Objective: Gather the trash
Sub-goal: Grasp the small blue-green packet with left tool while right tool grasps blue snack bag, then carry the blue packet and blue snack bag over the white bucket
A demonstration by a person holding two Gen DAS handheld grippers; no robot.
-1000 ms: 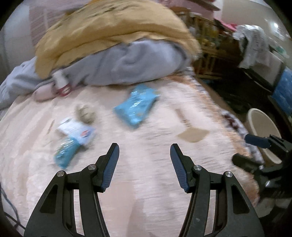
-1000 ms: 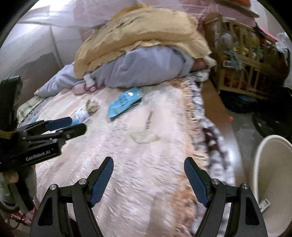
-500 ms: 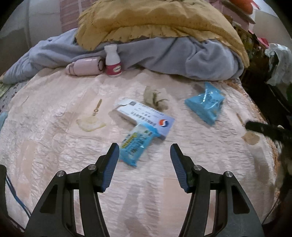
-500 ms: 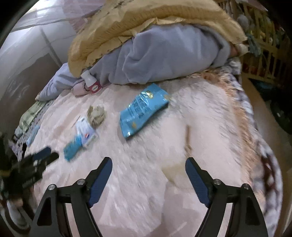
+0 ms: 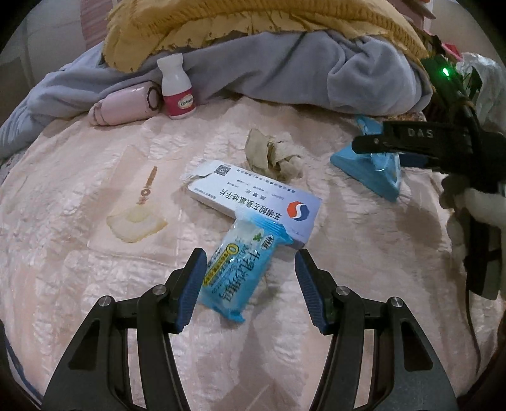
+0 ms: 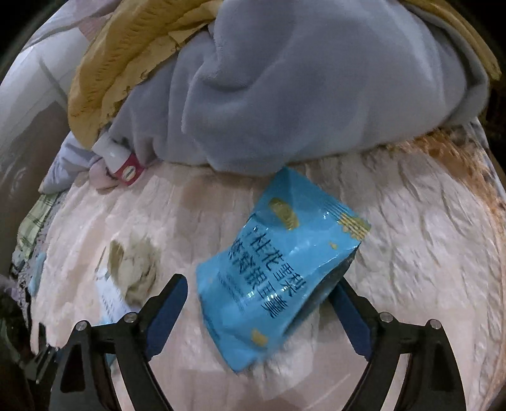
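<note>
On the pink bedspread (image 5: 79, 221) lies a light-blue wrapper (image 5: 240, 268), one end resting on a white medicine box (image 5: 253, 199). My left gripper (image 5: 249, 256) is open around the wrapper, its left pad close to the wrapper's edge and its right pad apart. A crumpled brown paper (image 5: 272, 155) sits behind the box. My right gripper (image 6: 259, 284) is low over a blue snack bag (image 6: 278, 268), its jaws opening. The bag lies between them and covers the right fingertip. The left pad stands clear. From the left wrist view, the right gripper (image 5: 379, 153) hangs over that bag (image 5: 370, 174).
A white bottle with a pink label (image 5: 177, 91) and a pink case (image 5: 123, 104) stand against the heaped grey blanket (image 5: 284, 63), with a yellow blanket (image 5: 253, 19) on top. A printed yellowish motif (image 5: 136, 224) marks the bedspread at left. The bed's fringed edge (image 6: 458, 151) runs along the right.
Both grippers have come in low toward the trash. The light-blue wrapper now lies between the left jaws. The right jaws have widened and now straddle the blue bag.
</note>
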